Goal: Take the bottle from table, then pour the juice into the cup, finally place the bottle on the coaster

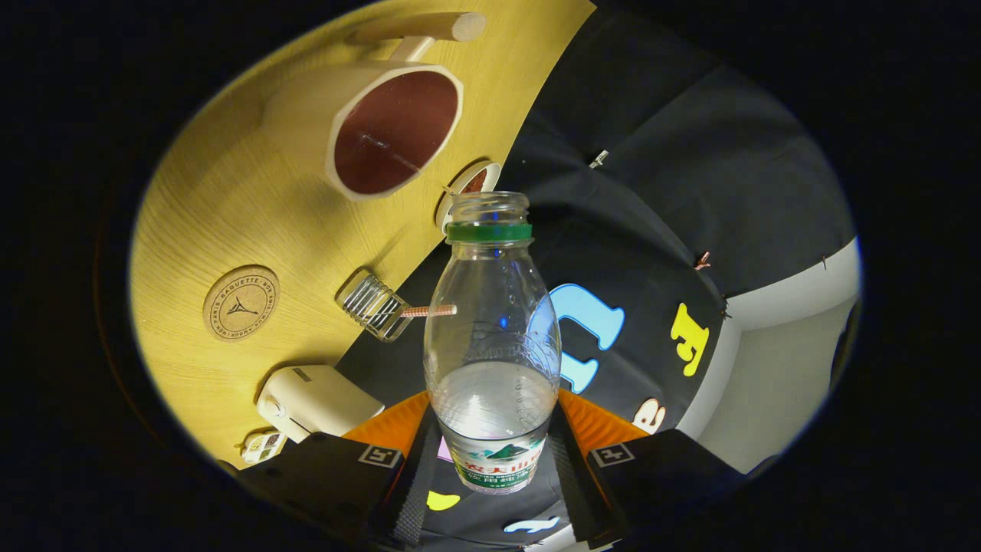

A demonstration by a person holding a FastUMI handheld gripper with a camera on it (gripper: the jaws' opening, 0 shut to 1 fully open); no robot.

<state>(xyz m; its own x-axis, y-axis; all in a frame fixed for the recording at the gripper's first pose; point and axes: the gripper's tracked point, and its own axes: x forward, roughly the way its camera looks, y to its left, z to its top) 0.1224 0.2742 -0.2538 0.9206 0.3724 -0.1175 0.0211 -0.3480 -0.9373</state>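
Observation:
My gripper (494, 460) is shut on a clear plastic bottle (492, 337), both fingers pressing its labelled lower part. The bottle has an open mouth, a green neck ring and some clear liquid low inside. The whole view is rolled, so the wooden table (230, 207) slants. Beyond the bottle's mouth stands a cream cup (391, 130) with a dark red inside and a handle; the mouth is apart from the cup's rim. A round cork coaster (241, 303) lies on the table, off to the side of the bottle.
A ribbed clear glass (373, 305) with a copper-coloured straw stands near the table's edge beside the bottle. A small round container (469, 185) sits just behind the bottle's mouth. A cream box-shaped device (314, 400) rests near my finger. A wooden rod (429, 27) lies beyond the cup.

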